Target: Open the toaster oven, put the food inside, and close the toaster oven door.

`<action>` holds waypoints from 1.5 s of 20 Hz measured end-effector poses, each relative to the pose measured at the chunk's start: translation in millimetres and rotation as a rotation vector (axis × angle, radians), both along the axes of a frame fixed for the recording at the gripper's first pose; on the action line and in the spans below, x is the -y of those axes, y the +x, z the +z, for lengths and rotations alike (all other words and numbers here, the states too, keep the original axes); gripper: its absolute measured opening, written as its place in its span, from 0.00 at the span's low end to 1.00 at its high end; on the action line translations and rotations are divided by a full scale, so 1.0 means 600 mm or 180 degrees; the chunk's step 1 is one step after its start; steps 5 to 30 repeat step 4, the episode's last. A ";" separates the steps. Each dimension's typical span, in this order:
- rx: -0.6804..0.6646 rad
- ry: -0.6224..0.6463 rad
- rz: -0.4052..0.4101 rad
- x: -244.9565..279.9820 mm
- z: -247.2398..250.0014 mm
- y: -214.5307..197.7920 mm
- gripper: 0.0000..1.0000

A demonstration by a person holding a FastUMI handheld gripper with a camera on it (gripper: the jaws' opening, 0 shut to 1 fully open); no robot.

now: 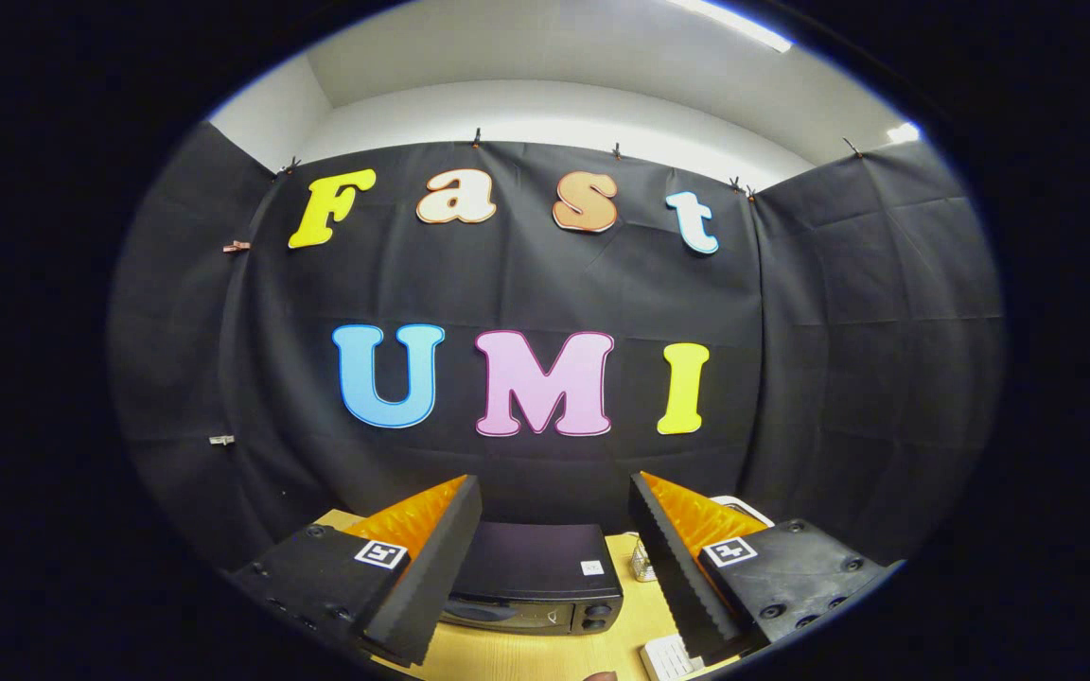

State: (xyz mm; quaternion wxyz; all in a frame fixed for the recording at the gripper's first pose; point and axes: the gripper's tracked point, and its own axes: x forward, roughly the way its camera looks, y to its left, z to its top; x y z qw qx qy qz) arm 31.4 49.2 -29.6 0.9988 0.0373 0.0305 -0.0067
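The gripper [554, 511] has its fingers wide apart, and they hold nothing and touch nothing. Low in the middle of the frame, between the fingers and beyond them, the toaster oven [534, 577] stands on the wooden table [526, 657], with its door closed. At the lower right, a small wire basket [641, 560] stands just beside the oven, and a white keypad-like thing [668, 657] lies nearer, by the right finger. Bare table is in front of the oven.

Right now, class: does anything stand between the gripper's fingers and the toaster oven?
Nothing visible does. The gripper is open and holds nothing, and the toaster oven sits on the wooden table just ahead, framed between the fingers.
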 end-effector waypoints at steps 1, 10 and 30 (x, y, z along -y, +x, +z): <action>-0.0001 -0.0009 -0.0002 0.000 0.002 0.001 0.97; 0.0007 -0.0058 -0.0011 0.001 0.004 0.003 0.97; 0.0007 -0.0058 -0.0011 0.001 0.004 0.003 0.97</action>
